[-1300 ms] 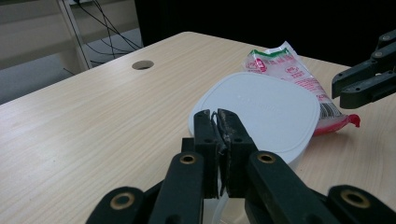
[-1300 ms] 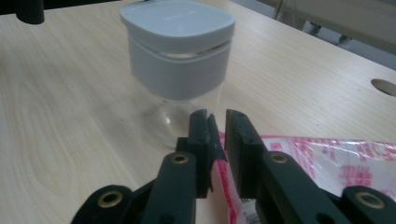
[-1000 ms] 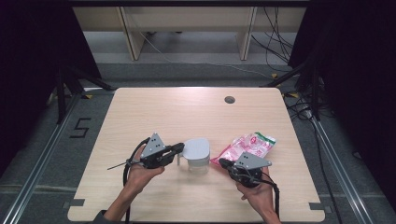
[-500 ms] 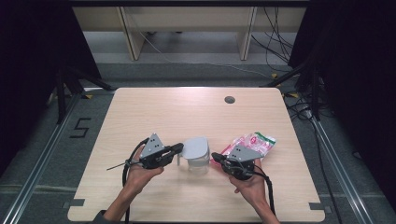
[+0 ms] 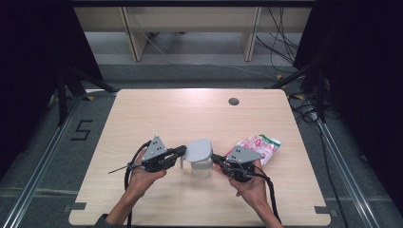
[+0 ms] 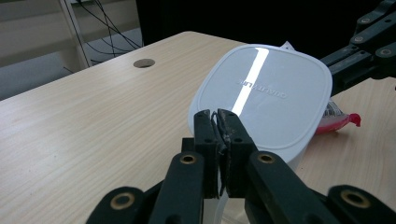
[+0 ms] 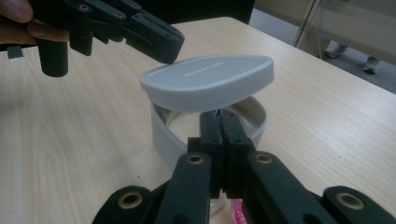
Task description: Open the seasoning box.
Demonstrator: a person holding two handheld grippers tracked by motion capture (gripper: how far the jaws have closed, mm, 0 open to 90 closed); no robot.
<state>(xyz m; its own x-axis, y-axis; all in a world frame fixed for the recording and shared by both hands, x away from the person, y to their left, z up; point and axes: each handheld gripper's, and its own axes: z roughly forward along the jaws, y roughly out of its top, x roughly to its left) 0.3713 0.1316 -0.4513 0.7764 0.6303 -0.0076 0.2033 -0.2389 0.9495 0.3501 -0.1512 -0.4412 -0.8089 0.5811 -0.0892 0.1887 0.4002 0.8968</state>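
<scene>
The step in hand looks like taking the lid off a container. The left claw [image 5: 183, 151] is clamped on the near edge of the white lid [image 5: 198, 149]; in the left gripper view its jaws are pressed together on the lid's rim [image 6: 219, 122], and the lid [image 6: 261, 95] stretches away just ahead of the tips. In the right gripper view the lid [image 7: 208, 81] sits tilted above the container [image 7: 210, 128], raised on the side towards the right claw, so the open mouth shows beneath it; whether the far edge touches the rim I cannot tell.

The right claw [image 5: 216, 158] is at the opposite side of the container [image 5: 202, 166], its jaws drawn tight together [image 7: 218, 122] right at the container's near wall. They seem to pinch the rim to steady it, though the contact itself is hidden behind the tips.

A pink packet [image 5: 259, 146] lies on the bench [image 5: 190, 114] just behind and outside the right claw, apart from the container.

Next, I judge, the left claw must carry the lid up and clear, then set it on bare bench on its own side, while the right claw keeps the container from lifting or sliding. The packet is probably what goes in afterwards.
</scene>
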